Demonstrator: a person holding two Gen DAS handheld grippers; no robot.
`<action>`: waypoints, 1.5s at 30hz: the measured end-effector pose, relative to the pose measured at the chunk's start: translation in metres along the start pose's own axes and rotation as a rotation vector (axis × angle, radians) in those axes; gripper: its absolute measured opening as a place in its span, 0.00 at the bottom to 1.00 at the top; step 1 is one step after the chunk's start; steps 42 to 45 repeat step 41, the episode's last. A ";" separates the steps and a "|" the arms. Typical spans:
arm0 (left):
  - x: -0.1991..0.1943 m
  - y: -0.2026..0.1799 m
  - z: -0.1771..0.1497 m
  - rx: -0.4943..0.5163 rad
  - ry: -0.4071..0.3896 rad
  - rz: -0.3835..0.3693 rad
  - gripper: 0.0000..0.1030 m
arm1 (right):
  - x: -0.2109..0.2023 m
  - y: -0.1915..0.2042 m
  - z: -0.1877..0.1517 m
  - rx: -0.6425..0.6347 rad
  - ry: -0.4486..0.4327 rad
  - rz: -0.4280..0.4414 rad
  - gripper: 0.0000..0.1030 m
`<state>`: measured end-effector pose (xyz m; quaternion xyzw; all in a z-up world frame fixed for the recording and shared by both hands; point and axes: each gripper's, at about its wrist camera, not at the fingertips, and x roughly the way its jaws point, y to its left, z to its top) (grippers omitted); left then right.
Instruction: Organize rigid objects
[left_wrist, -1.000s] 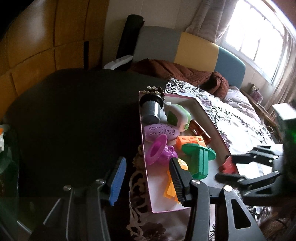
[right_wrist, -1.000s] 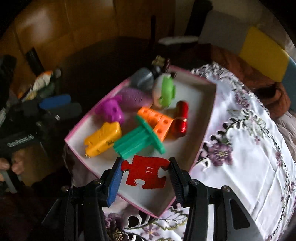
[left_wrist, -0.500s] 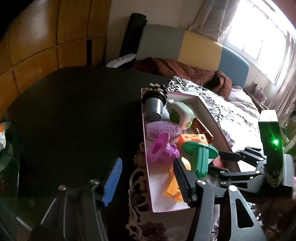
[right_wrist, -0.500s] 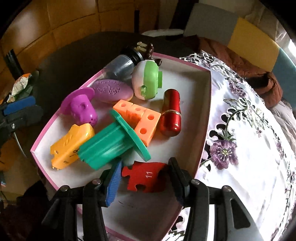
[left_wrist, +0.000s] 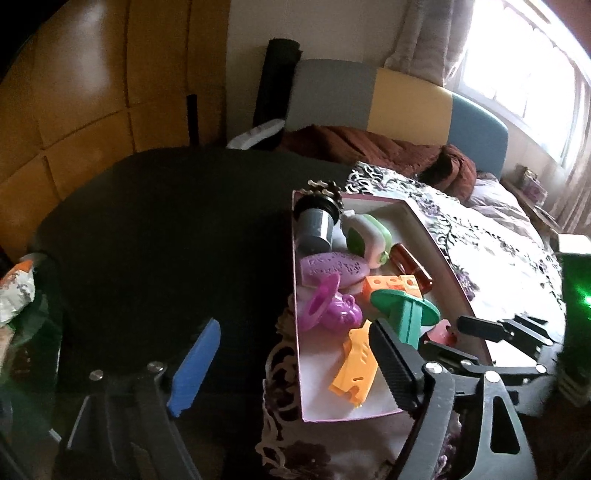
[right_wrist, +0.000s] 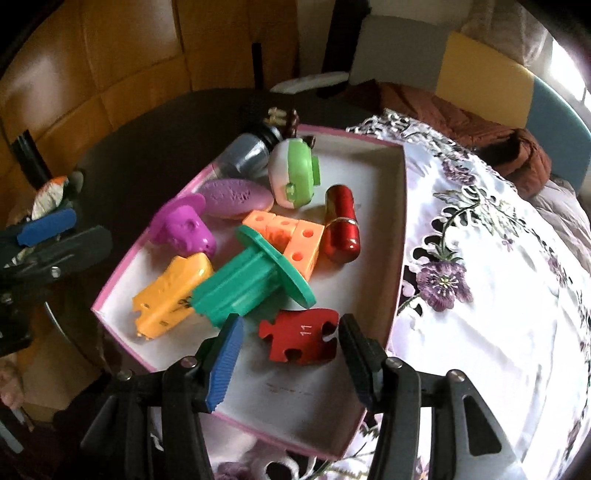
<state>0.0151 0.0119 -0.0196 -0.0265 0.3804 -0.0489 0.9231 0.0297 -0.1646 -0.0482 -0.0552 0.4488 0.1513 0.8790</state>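
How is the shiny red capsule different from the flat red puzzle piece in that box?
The glossy red metal capsule is a rounded cylinder with a thin band around its middle; the matte red jigsaw piece is flat, with knobs and notches. The piece bears a white "11"; the capsule shows no number. The capsule lies near the box's middle, while the piece lies between the open fingers of the right hand-held gripper. Both are red and rest in the pink-rimmed white box.

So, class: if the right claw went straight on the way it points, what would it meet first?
The right claw, open, would most likely meet the red puzzle piece lying in the pink box; depth is uncertain.
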 end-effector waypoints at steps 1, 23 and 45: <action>-0.001 -0.001 0.000 0.001 -0.004 0.010 0.86 | -0.002 0.000 0.000 0.009 -0.010 0.000 0.53; -0.036 -0.009 -0.005 -0.059 -0.079 0.114 1.00 | -0.052 -0.010 0.001 0.280 -0.211 -0.229 0.53; -0.042 -0.009 -0.008 -0.051 -0.119 0.130 1.00 | -0.054 0.001 0.003 0.245 -0.221 -0.217 0.53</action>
